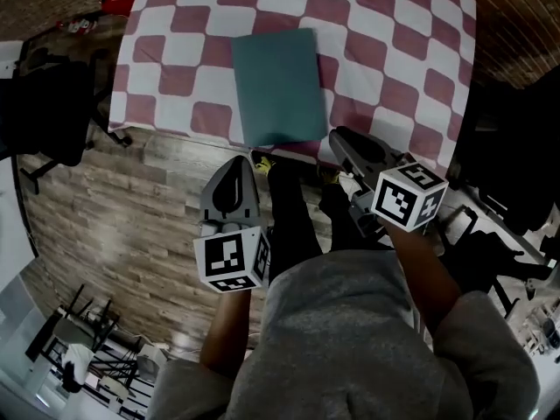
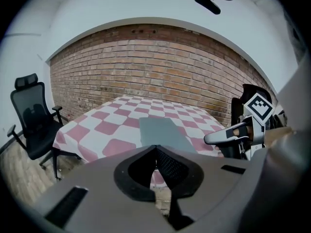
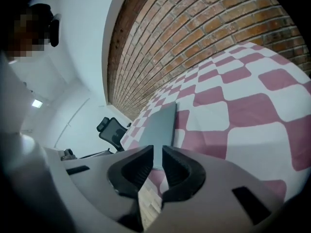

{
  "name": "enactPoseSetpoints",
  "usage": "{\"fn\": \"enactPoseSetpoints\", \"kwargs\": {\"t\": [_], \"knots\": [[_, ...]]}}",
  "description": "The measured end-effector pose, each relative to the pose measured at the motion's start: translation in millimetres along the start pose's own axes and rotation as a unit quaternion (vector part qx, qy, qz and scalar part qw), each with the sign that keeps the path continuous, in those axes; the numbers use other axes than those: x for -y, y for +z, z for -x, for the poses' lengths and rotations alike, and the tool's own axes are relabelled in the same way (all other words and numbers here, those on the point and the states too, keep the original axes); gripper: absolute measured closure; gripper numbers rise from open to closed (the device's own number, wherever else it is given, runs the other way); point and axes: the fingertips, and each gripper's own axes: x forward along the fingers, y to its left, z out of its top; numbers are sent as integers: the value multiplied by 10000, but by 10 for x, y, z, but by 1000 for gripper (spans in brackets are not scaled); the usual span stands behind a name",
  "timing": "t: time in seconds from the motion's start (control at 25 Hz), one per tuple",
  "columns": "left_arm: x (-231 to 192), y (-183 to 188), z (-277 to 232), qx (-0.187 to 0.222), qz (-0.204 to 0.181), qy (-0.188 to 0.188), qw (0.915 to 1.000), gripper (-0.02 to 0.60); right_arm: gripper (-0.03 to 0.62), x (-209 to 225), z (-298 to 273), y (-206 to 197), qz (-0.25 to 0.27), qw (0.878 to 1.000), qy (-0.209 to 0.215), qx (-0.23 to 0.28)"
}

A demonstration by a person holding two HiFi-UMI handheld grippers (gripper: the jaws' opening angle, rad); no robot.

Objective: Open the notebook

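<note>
So the flat teal-grey rectangular notebook [image 1: 278,86] is lying closed on the table with the pink and white checkered cloth [image 1: 385,51], roughly in the middle across its width, with its short near edge right up by the side of the table closest to the person. Nothing is resting on it and nothing is touching it. The left gripper [image 1: 237,166] is held out in front of that table edge, off the notebook's near left corner, and in its own view the two dark jaws are pressed together at the tips with nothing in them. The right gripper [image 1: 339,140] sits off the near right corner, close to the cloth's hanging edge but apart from the book; its jaws are drawn in to a thin slit, nothing pinched. Each one carries its white cube with black square markers [image 1: 409,195]. Below them is wood-plank flooring [image 1: 131,208], a black mesh office chair [image 2: 31,123] stands off to the left of the table, and a red brick wall [image 2: 160,67] runs behind it
</note>
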Motion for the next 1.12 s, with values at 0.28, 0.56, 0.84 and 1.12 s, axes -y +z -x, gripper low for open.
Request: {"fn": "enactPoseSetpoints", "kwargs": {"t": [0.28,0.56,0.84,1.12], "knots": [[-142,-192,-250,-344,29,-78,9994,571,507,152,-132,-147,-356,9993,-57,-75],[-278,-246,-461,-431,-20,-146,9990,571,499,163,-182,-161,-489,9986,-144,-117],[-281,-281,-601,-545,16,-282,9981,571,482,134,-266,-282,-486,9966,-227,-630],[-298,-350,-678,-650,110,-480,9967,571,480,134,-332,-337,-486,9942,-437,-849]]}}
